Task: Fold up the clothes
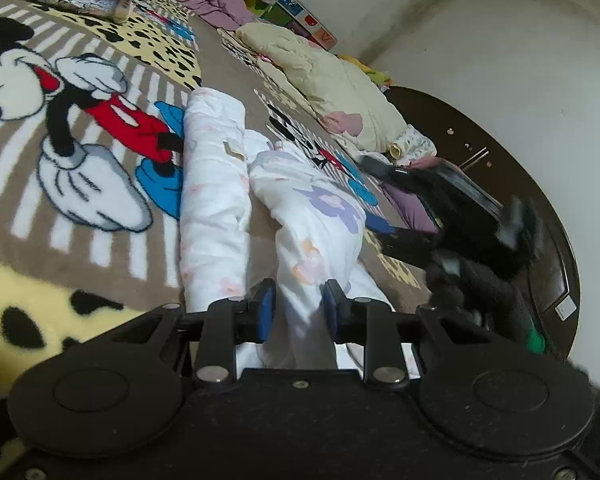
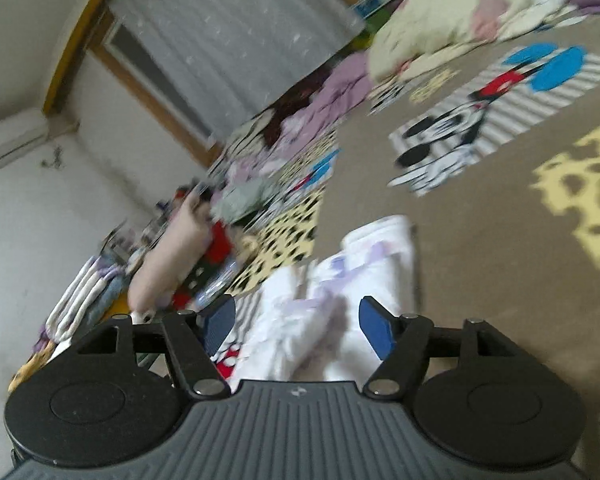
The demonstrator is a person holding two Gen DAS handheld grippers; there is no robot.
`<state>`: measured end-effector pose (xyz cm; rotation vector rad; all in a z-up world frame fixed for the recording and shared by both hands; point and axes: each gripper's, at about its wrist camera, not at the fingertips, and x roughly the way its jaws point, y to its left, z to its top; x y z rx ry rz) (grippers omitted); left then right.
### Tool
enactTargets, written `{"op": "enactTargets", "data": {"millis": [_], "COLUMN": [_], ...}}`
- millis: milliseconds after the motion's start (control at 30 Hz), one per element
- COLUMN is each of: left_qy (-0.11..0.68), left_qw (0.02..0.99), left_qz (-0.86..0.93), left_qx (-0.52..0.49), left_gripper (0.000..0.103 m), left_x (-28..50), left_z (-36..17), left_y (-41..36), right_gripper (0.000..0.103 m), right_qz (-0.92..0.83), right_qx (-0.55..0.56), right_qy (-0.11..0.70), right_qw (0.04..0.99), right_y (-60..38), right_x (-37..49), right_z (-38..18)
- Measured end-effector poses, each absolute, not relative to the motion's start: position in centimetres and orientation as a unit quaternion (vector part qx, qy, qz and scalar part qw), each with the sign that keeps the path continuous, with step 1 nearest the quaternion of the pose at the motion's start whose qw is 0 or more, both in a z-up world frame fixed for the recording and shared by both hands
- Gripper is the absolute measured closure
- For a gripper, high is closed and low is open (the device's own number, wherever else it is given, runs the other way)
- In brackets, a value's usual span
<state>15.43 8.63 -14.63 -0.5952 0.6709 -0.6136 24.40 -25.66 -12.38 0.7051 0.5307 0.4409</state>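
My left gripper [image 1: 299, 300] has its two blue fingers [image 1: 265, 304] spread, a fold of the white floral garment [image 1: 316, 216] between them, though I cannot tell if they touch it. My right gripper [image 2: 298, 322] is spread wide too, over the same garment [image 2: 364, 264], gripping nothing. I count one garment, bunched in two long rolls on the cartoon-mouse blanket [image 1: 80, 128]. One cream quilt [image 1: 332, 80] lies beyond it.
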Motion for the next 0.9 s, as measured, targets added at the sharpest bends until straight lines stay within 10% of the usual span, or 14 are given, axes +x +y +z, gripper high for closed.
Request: {"op": "enactTargets", "data": {"millis": [133,233,333,667,900], "left_qy": [0.317,0.311,0.306,0.344,0.338], "left_qw": [0.857,0.857,0.857,0.839,0.83], "left_qz": [-0.297,-0.304,-0.312,-0.263,-0.256], "left_qx": [-0.28,-0.276,-0.273,-0.328,-0.363], "left_gripper": [0.079,0.079,0.079,0.075,0.055], "left_x": [15.4,15.1,14.9,16.7,16.5], "left_z": [-14.5,-14.2,-13.9,-15.1,-14.9], "left_y": [8.5,8.4,8.4,9.6,11.0], "right_gripper": [0.037,0.079,0.087,0.087,0.053], "right_qz": [0.233,0.269,0.302,0.317,0.268], "right_qx": [0.319,0.27,0.237,0.16,0.117], "right_qy": [0.329,0.335,0.304,0.285,0.329], "right_qw": [0.858,0.862,0.872,0.89,0.898], "right_y": [-23.8,-21.9,-21.0,-18.4,-17.3], "right_x": [27.7,28.1,27.4,30.8,31.3], "right_z": [-12.9,-12.1,-10.3,-7.7,-10.2]}}
